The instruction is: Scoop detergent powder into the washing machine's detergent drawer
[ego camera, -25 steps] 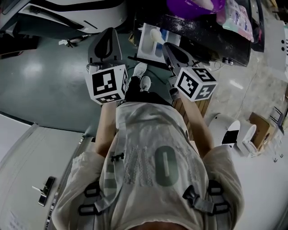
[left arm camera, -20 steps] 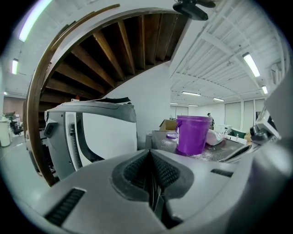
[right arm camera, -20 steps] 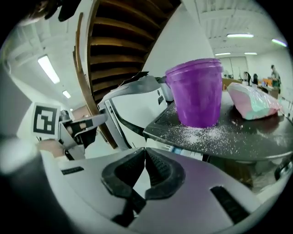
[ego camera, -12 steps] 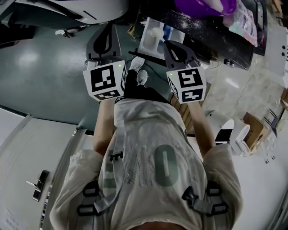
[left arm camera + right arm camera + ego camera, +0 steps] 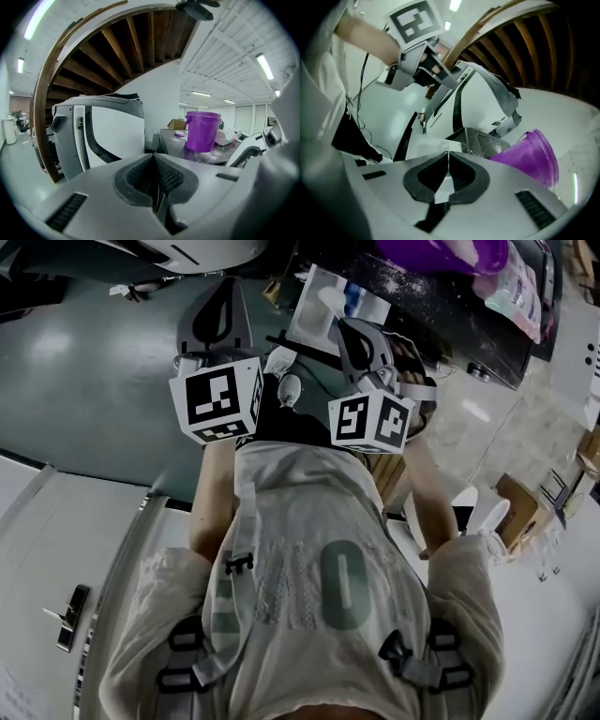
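White washer fills the head view's top left. The left gripper view shows its front upright beside the dark counter. Powder dusts the counter, where a purple tub stands; the right gripper view shows that tub tilted. Only the head view shows the drawer, white with a blue compartment, by the counter's edge ahead of both claws. The left claw is closed on nothing. The right claw is also closed and empty, just beside the drawer.
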`<state>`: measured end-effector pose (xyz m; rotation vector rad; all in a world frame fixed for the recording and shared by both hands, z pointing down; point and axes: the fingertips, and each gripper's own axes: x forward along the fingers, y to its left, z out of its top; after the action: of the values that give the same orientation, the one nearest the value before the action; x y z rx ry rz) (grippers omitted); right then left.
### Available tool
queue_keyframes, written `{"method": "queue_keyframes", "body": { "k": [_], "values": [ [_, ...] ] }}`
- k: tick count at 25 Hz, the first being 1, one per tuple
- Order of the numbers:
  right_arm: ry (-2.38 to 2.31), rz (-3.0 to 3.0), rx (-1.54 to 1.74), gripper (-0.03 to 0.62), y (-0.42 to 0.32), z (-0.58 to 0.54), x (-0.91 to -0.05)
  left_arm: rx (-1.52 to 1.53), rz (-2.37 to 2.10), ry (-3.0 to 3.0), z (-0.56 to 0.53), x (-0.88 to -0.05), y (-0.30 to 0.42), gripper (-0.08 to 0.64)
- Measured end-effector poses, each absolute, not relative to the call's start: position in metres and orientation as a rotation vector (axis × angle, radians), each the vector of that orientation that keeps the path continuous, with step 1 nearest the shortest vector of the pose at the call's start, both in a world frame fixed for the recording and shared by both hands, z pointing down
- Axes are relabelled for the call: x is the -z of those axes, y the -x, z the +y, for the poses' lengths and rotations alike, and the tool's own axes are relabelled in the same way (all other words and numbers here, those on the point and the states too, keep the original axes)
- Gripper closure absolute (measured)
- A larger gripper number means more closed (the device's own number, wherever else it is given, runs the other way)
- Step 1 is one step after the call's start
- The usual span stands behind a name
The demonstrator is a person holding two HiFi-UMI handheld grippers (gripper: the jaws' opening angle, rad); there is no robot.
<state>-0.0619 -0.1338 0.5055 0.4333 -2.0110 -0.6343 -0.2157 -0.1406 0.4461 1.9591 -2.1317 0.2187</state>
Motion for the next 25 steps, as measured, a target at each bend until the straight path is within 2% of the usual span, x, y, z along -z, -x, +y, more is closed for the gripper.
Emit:
{"method": "queue_keyframes", "body": {
  "k": [6, 19, 25],
  "values": [
    [-0.305, -1.854, 0.935, 0.581, 0.062, -0.126, -0.516, -0.215, -2.139, -1.939, -0.135, -0.451, 0.216, 0.540],
    [-0.335, -1.893, 0.974, 0.581, 0.072, -0.127, -0.502, -0.199, -2.154, -1.945, -0.126, -0.445, 0.213, 0.540],
    [-0.535, -2.047, 0.815, 0.580, 0.070, -0.146, -0.464, -0.177, -2.166, -2.026, -0.135, -0.417, 0.205, 0.540]
  ]
}}
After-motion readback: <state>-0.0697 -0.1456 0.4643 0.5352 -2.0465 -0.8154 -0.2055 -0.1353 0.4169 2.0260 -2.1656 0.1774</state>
